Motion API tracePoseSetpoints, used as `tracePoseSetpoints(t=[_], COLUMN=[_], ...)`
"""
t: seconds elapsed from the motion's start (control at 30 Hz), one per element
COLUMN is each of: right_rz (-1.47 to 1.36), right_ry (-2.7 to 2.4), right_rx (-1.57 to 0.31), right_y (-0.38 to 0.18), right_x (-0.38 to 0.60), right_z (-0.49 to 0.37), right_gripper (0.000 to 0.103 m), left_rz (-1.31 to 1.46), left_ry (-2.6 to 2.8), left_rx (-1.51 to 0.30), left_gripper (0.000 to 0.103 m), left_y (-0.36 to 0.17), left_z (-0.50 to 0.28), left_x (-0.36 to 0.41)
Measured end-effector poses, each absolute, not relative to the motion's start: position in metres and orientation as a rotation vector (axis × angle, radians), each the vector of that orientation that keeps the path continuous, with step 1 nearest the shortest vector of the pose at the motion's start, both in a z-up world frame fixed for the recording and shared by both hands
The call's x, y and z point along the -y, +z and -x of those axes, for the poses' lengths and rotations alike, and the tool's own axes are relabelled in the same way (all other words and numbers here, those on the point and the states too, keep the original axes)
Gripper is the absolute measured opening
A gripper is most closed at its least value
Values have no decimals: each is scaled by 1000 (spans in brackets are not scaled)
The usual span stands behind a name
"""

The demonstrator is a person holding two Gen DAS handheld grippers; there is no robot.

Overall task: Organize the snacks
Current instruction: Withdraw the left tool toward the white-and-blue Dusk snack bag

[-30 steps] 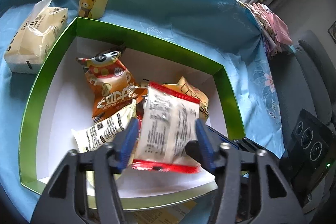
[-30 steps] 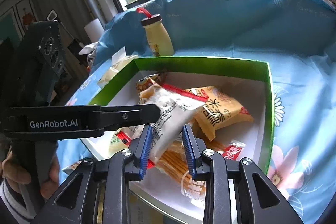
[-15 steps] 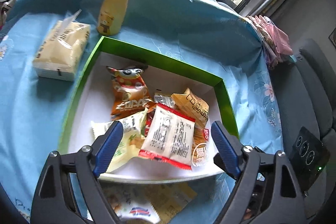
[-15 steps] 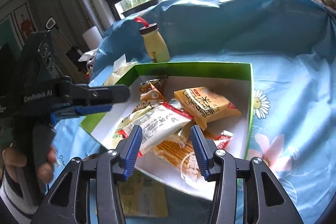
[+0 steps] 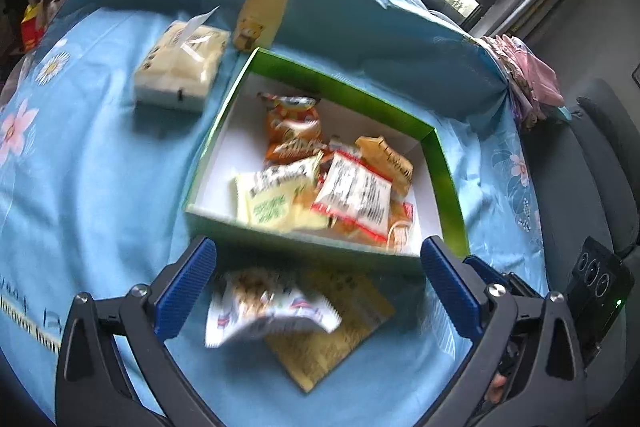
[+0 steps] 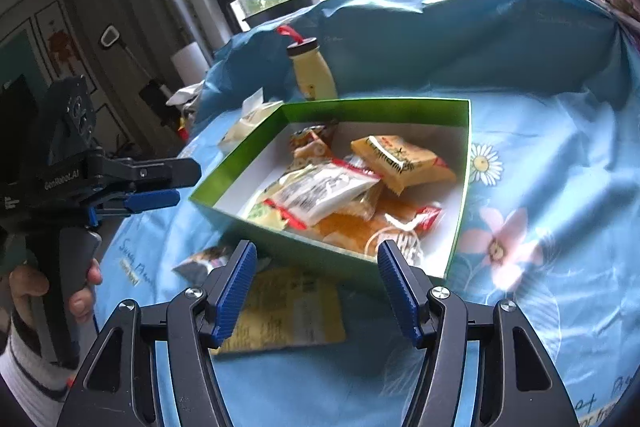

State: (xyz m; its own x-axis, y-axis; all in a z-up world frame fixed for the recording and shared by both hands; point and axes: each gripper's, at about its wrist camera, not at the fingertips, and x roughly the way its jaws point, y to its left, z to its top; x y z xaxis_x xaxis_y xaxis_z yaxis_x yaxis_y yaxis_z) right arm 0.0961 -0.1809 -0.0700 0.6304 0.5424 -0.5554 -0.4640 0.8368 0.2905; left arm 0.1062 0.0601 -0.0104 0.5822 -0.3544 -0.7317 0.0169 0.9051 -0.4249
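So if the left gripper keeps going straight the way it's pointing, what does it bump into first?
Probably the white snack packet on the blue cloth. The left gripper is open, and that packet lies between its fingers, in front of the green box. Depth is hard to judge, so it might hit the yellow packet underneath instead.

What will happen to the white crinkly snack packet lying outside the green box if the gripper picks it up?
The white crinkly snack packet will probably flop and bend, since its film already looks buckled on the blue flowered cloth. It likely weighs little, being a thin pouch. The glossy wrapper might slip between the left gripper fingers, which now stand wide open.
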Motion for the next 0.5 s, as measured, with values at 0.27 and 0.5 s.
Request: tracePoseSetpoints(t=[0.27, 0.5], right_rz=[-100, -56], right_ry=[624, 670], right_rx=[-694, -734], right_y=[-71, -83], right_x=[175, 158], right_z=[-74, -62], right_gripper=[64, 64], left_rz=[467, 494], left_ry=[-148, -105], left_rx=[-951, -993], left_gripper=[102, 102], left_y=[-26, -47], left_z=[-68, -49], left_x=[-85, -95])
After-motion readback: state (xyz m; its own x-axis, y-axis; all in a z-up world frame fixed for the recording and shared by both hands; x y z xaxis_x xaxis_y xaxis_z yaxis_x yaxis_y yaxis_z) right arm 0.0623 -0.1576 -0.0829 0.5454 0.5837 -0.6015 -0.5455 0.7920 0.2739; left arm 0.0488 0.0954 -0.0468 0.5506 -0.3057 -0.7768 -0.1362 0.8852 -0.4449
